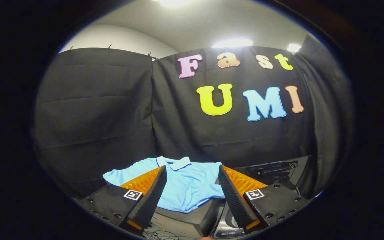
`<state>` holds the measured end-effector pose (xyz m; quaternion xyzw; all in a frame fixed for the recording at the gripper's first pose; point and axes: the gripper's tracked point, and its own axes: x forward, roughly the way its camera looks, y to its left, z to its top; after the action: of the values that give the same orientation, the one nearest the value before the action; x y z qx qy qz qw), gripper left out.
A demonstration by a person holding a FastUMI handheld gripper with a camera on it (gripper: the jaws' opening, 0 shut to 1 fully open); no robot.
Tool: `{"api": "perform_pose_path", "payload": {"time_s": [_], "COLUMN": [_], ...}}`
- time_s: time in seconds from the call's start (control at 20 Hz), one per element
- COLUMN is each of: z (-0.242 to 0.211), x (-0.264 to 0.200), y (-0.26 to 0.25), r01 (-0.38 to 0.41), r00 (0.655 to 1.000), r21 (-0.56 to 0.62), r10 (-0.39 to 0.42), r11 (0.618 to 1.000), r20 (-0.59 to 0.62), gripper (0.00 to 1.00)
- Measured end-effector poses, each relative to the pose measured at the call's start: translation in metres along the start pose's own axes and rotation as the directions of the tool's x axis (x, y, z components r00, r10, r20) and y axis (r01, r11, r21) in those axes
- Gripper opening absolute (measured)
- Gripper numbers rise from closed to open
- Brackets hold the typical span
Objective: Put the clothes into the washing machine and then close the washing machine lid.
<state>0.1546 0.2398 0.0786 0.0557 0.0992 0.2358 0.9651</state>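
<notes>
A light blue polo shirt [187,181] with a white-trimmed collar lies spread flat on a dark raised surface [192,216], collar toward the booth wall. My gripper [192,171] is open, its two fingers spread wide over the shirt, one on each side of the shirt's body, with nothing held between them. Beyond the right finger [233,196] stands the dark top of the washing machine [272,171], with a glossy curved part of it [227,223] showing low between the fingers.
Black cloth walls close the booth behind and to both sides. Some thin cables [160,231] lie on the pale floor below the front edge of the dark surface.
</notes>
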Motion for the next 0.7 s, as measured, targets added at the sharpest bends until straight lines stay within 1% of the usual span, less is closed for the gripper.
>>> {"api": "perform_pose_path", "payload": {"time_s": [0.15,0.3,0.4,0.5,0.7], "z": [-0.009,-0.021,-0.029,-0.037,-0.049], "x": [0.031,0.06,0.075,0.091,0.118], "y": [0.021,0.042,0.053,0.07,0.086], "r01": [-0.042,-0.079,-0.085,-0.108,-0.134], "r00": [0.997,0.988,0.981,0.97,0.948], "r21": [-0.016,-0.031,-0.03,-0.025,-0.056], "r10": [0.041,0.074,0.079,0.1,0.112], "r11": [0.999,0.996,0.996,0.994,0.989], "r20": [-0.062,-0.139,-0.179,-0.222,-0.297], "gripper": [0.96,0.97,0.97,0.97,0.97]}}
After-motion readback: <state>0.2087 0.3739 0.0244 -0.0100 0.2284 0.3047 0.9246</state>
